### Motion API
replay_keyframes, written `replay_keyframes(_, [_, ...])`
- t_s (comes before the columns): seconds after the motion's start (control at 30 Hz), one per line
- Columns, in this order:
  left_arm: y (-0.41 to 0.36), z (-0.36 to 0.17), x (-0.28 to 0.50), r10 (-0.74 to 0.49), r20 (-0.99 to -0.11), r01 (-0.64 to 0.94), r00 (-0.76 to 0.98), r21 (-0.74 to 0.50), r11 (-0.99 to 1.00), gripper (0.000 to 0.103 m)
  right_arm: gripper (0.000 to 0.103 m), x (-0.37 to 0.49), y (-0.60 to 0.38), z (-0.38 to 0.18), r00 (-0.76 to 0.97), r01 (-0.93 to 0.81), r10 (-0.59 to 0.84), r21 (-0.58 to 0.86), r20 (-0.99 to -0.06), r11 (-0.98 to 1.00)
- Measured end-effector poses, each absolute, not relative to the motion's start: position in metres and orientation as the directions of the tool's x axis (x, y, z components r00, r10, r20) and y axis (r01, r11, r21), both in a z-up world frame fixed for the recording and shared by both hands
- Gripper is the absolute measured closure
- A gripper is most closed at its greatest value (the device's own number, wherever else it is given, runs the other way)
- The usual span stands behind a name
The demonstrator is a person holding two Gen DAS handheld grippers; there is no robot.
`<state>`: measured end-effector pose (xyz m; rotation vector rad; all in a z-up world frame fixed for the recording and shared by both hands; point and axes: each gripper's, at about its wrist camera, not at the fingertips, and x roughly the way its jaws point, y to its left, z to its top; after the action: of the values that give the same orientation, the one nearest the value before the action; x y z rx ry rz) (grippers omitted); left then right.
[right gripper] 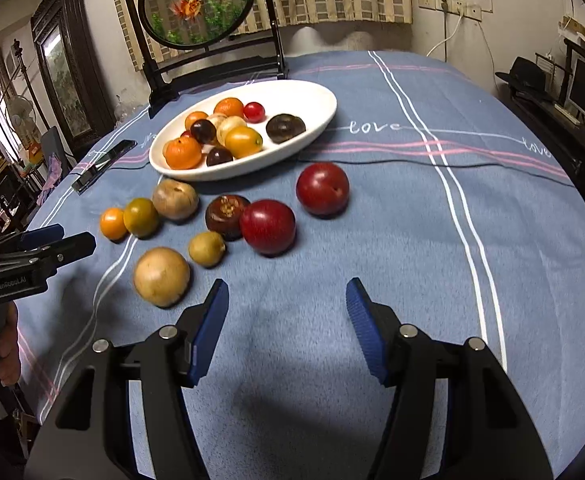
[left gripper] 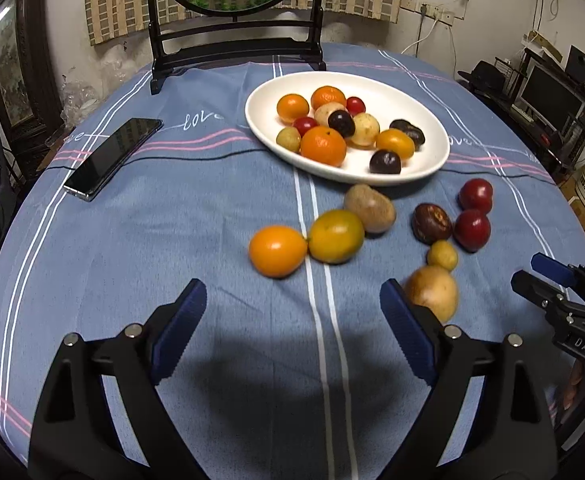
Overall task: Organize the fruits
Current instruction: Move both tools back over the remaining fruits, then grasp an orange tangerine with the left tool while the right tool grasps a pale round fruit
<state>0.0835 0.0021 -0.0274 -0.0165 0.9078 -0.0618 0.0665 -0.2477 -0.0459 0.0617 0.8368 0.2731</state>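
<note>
A white oval plate (left gripper: 432,120) (right gripper: 316,120) holds several small fruits: orange, red, dark purple and pale ones. In front of it, loose on the blue cloth, lie an orange fruit (left gripper: 277,251) (right gripper: 113,223), a yellow-green one (left gripper: 335,236) (right gripper: 140,217), tan ones (left gripper: 369,208) (left gripper: 433,291) (right gripper: 161,276), a dark brown one (left gripper: 431,223) (right gripper: 226,216), two red plums (left gripper: 472,229) (right gripper: 267,226) (right gripper: 322,188) and a small yellow one (left gripper: 442,255) (right gripper: 206,248). My left gripper (left gripper: 292,296) is open, empty, short of the orange fruit. My right gripper (right gripper: 287,292) is open, empty, just short of the nearer plum.
A black phone (left gripper: 113,157) lies at the left on the cloth. A dark-framed round screen (left gripper: 236,20) stands at the table's back edge. Each gripper shows at the side of the other's view, held by a hand (right gripper: 4,356). Shelves with monitors stand beyond the table's right.
</note>
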Motion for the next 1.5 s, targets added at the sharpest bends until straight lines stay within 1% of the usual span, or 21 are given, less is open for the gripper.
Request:
replay_keyframes(0.4, [0.014,-0.057,0.101,-0.033,-0.819,0.022,0.572,-0.024,0.999,0.013,0.041,0.069,-0.244,-0.056,0.61,-0.225,0.289,0.188,-0.738,0.956])
replay_keyframes(0.53, [0.013,-0.064,0.114,-0.039,-0.833,0.035,0.553,-0.023,0.999,0.014,0.041,0.068,-0.242,-0.053,0.613,-0.242,0.306,0.196,-0.728,0.95])
replay_keyframes(0.7, [0.007,-0.065,0.128,-0.039,-0.828,0.063,0.559,-0.004,0.998,0.024,0.042,0.072,-0.24,-0.053,0.608,-0.248,0.311,0.198,-0.731,0.948])
replay_keyframes(0.77, [0.004,-0.064,0.132,-0.04,-0.829,0.075,0.558,0.003,0.997,0.025,0.041,0.074,-0.24,-0.054,0.601,-0.248,0.316,0.204,-0.734,0.947])
replay_keyframes(0.83, [-0.001,-0.064,0.134,-0.045,-0.823,0.094,0.566,0.01,0.996,0.032,0.041,0.076,-0.238,-0.055,0.592,-0.25,0.32,0.209,-0.74,0.945])
replay_keyframes(0.87, [-0.003,-0.064,0.135,-0.047,-0.824,0.101,0.565,0.013,0.995,0.041,0.041,0.077,-0.236,-0.056,0.588,-0.253,0.321,0.209,-0.742,0.945])
replay_keyframes(0.9, [-0.004,-0.066,0.136,-0.051,-0.825,0.107,0.563,0.012,0.994,0.047,0.041,0.078,-0.235,-0.056,0.585,-0.257,0.323,0.208,-0.744,0.944])
replay_keyframes(0.93, [-0.004,-0.065,0.135,-0.05,-0.822,0.107,0.567,0.013,0.994,0.049,0.041,0.077,-0.232,-0.056,0.583,-0.264,0.324,0.203,-0.745,0.943])
replay_keyframes(0.97, [-0.004,-0.064,0.135,-0.046,-0.818,0.104,0.574,0.017,0.994,0.059,0.041,0.077,-0.231,-0.055,0.582,-0.268,0.324,0.2,-0.746,0.943])
replay_keyframes(1.0, [-0.002,-0.063,0.134,-0.046,-0.816,0.101,0.576,0.015,0.995,0.062,0.041,0.077,-0.229,-0.055,0.581,-0.274,0.324,0.196,-0.747,0.942])
replay_keyframes(1.07, [0.004,-0.061,0.132,-0.089,-0.82,0.105,0.566,-0.035,0.994,0.062,0.041,0.077,-0.223,-0.054,0.575,-0.292,0.332,0.192,-0.748,0.937])
replay_keyframes(1.5, [0.026,-0.06,0.107,-0.128,-0.8,0.078,0.587,-0.102,0.992,0.062,0.041,0.077,-0.168,-0.059,0.507,-0.42,0.367,0.149,-0.78,0.895])
